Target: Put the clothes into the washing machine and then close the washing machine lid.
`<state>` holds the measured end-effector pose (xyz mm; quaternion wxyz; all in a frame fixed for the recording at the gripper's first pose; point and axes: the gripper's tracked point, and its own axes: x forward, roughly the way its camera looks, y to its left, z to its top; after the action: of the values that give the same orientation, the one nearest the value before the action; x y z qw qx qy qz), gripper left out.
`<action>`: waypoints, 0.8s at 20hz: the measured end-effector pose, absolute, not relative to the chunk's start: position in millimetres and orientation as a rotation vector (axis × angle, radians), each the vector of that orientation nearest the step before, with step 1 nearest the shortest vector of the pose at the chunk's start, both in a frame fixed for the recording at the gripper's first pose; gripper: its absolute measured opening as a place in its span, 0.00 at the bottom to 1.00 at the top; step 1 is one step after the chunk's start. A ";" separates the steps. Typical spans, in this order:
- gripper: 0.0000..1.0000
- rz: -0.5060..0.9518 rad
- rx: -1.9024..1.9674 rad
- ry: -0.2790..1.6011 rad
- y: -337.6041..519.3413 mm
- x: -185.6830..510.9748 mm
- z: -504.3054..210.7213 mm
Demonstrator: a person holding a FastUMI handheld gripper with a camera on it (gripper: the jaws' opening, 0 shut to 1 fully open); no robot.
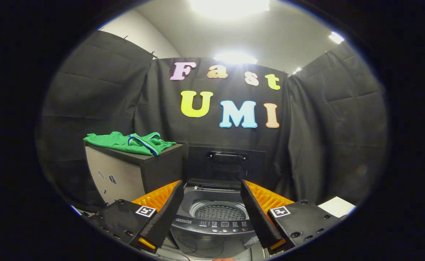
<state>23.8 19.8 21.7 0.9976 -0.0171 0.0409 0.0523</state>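
Green cloth, a crumpled garment [131, 142] with a blue and white trim, is seen lying on top of a dark cabinet [132, 174], beyond the fingers and off to their left. The gripper [209, 217] is held with its fingers spread wide apart, and nothing is gripped between them.

Just ahead of the fingers, framed in the gap between them, the washing machine [212, 221] is seen with its lid [226, 163] raised upright at the back, a handle showing on it. The perforated drum [218, 212] is exposed, and no clothing can be made out in it. The control panel [224, 224] lies nearest the fingers.

By this evidence the task is judged barely begun: the garment is yet to be picked up, carried across, dropped in, and the lid lowered. Nothing is seen standing between cabinet and machine. A white sheet [337, 206] lies beyond the right finger.
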 end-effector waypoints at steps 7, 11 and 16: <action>0.98 0.248 -0.003 0.135 68.6 65.8 83.8; 0.98 0.299 0.012 0.193 106.6 98.4 111.1; 0.98 0.387 0.044 0.324 167.7 137.2 128.2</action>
<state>137.2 167.7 128.2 0.9681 0.0218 0.1605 0.1914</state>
